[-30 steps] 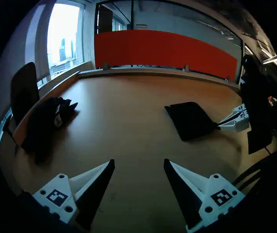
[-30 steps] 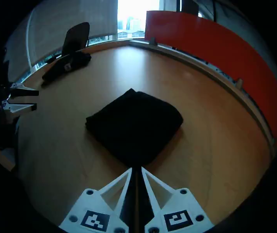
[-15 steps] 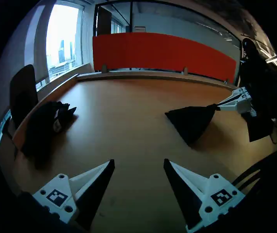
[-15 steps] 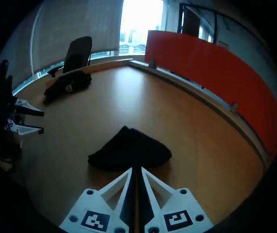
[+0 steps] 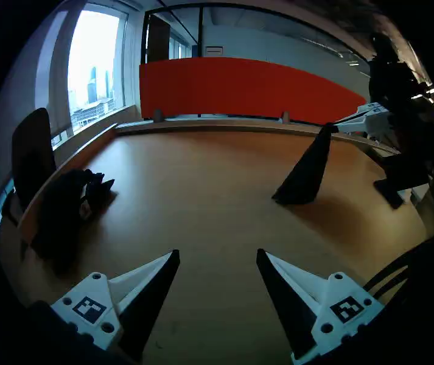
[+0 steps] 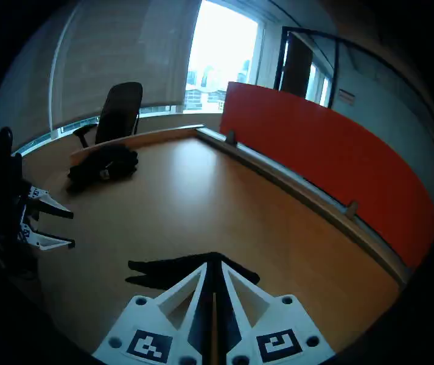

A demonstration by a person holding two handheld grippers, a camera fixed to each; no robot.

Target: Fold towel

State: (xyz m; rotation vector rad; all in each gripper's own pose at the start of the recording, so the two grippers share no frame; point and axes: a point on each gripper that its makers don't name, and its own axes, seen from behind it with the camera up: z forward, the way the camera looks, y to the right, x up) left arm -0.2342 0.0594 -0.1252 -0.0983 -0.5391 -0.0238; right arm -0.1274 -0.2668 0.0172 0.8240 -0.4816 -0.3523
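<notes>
A black towel [image 5: 307, 170] hangs in a narrow drape over the wooden table [image 5: 204, 182]. My right gripper [image 5: 333, 128] is shut on its top corner, held up at the right of the left gripper view. The towel's lower end seems to touch the tabletop. In the right gripper view the shut right gripper [image 6: 213, 263] has the towel [image 6: 156, 271] spreading dark below its tips. My left gripper [image 5: 217, 252] stands open over bare table, well short of the towel, with nothing between its fingers. It also appears at the left edge of the right gripper view as the left gripper [image 6: 67, 228].
A black bag [image 5: 64, 201] lies near the table's left edge, with a dark office chair [image 5: 31, 155] behind it. A red partition [image 5: 247, 85] runs along the table's far side. A person's dark figure [image 5: 393, 79] stands behind the right gripper.
The right gripper has risen with the towel's corner, pulling the flat folded towel up into a hanging drape. The left gripper has stayed open in about the same place.
</notes>
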